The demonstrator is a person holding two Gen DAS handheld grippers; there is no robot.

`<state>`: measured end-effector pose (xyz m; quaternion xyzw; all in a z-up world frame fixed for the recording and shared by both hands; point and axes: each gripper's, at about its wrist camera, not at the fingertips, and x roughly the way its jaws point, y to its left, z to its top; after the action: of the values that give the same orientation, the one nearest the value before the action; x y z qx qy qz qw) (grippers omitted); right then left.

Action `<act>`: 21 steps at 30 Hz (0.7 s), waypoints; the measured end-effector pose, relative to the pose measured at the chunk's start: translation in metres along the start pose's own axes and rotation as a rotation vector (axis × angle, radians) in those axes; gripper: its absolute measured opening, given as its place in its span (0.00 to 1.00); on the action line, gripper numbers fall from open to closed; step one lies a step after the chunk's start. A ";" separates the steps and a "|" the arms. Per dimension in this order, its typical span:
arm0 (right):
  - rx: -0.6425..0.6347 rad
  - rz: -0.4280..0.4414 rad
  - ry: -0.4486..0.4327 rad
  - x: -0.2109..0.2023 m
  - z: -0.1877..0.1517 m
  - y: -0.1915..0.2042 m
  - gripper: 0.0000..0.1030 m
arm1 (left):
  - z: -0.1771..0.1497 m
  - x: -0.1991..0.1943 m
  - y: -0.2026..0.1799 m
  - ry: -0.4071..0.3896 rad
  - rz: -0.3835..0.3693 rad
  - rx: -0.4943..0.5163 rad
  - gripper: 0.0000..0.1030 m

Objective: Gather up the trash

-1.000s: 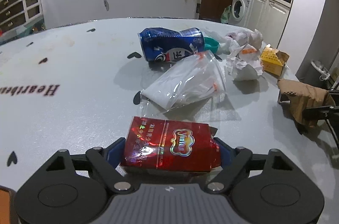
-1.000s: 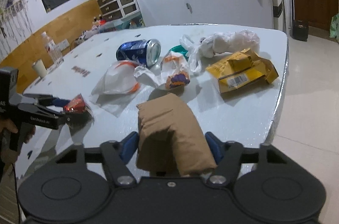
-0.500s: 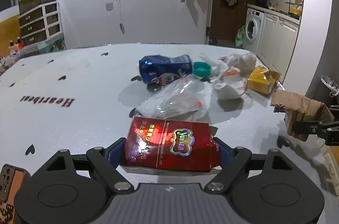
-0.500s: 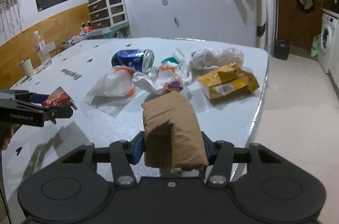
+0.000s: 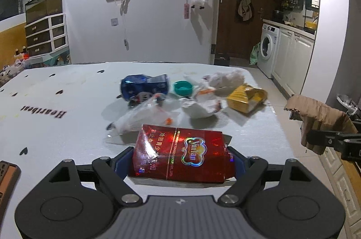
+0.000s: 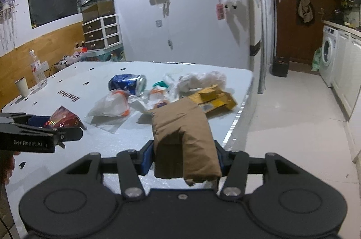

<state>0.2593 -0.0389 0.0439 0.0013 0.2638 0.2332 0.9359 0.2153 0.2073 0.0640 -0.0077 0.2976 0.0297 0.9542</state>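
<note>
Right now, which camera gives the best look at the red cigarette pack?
The left wrist view: the red cigarette pack lies face-up in the left gripper, logo and lettering readable. The right wrist view shows the pack only small and edge-on, partly hidden by that gripper's fingers.

Each fisheye view looks forward and slightly down along its own tongs, close over the near edge of the tabletop. Both face the decorated far wall and share the litter pile around the blue can; each also catches the other tongs.
</note>
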 end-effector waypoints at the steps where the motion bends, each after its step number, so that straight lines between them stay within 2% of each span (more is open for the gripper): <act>1: 0.002 -0.008 -0.004 -0.005 -0.001 -0.004 0.52 | -0.001 -0.002 -0.006 -0.003 -0.004 0.001 0.82; 13: 0.044 -0.112 -0.024 -0.055 -0.024 -0.063 0.52 | -0.006 -0.009 -0.085 -0.022 -0.061 0.024 0.82; 21: 0.080 -0.182 -0.027 -0.083 -0.040 -0.110 0.52 | -0.004 -0.003 -0.146 -0.018 -0.131 0.050 0.82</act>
<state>0.2249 -0.1778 0.0367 0.0179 0.2592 0.1366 0.9559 0.2199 0.0613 0.0618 -0.0030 0.2886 -0.0400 0.9566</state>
